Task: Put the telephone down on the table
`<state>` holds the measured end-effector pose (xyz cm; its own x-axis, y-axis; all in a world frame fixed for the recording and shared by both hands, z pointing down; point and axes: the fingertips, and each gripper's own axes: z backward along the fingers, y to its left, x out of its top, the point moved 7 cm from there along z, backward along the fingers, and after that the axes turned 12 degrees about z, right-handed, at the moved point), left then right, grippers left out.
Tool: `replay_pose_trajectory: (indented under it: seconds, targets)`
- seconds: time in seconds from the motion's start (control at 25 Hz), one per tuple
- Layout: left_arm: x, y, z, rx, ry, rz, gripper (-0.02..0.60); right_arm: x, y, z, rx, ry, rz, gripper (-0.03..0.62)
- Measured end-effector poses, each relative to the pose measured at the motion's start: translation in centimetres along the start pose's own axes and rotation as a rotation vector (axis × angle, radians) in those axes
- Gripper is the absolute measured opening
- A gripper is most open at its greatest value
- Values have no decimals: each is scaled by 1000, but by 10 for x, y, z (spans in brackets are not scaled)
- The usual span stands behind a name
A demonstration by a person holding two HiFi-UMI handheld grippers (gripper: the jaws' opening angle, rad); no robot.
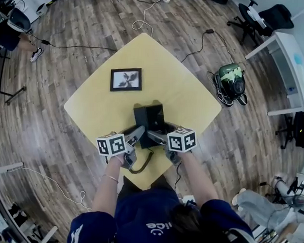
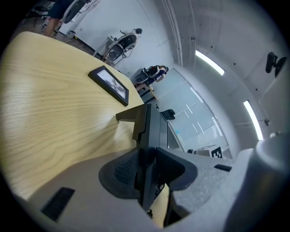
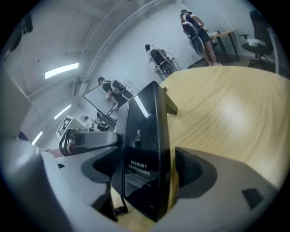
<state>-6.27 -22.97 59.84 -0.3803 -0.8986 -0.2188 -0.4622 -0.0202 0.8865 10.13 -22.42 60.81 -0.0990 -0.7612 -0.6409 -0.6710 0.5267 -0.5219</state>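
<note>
Telephone (image 1: 149,118) on edge by the table's (image 1: 188,95) near corner.
Long axis runs toward the far corner; left gripper (image 2: 147,167) clamps it, right gripper's (image 3: 149,172) jaws apart around it.

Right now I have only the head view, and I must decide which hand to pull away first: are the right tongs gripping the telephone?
Observer: No. In the right gripper view the right tongs stand open around the telephone; the table shows between one pad and the telephone's side.
Operator: And the left?
Observer: The left tongs are shut on the telephone's thin edge, with both pads against it.
Operator: Is it set down?
Observer: It looks so. In the left gripper view its far foot appears to rest on the table top.
</note>
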Motion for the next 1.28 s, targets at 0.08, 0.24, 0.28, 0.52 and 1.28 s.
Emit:
replay_pose_trajectory:
  seconds: [0.08,0.24,0.28,0.52,1.28]
  targets:
    - [1,1,1,7,2,0,121,-1,2,2,1,10,22,391]
    - [1,-4,1,11,-10,-23,121,2,-2,10,-6,-60,-57,394]
    - [1,-6,1,16,-21,-41,123,3,-3,12,-11,-67,-59,399]
    - [0,-13,7,139,-49,-179,128,8,-2,25,-100,-70,1,417]
    - [-66,-112,85,223,-279,-666,133,18,95,115,-358,-266,260,417]
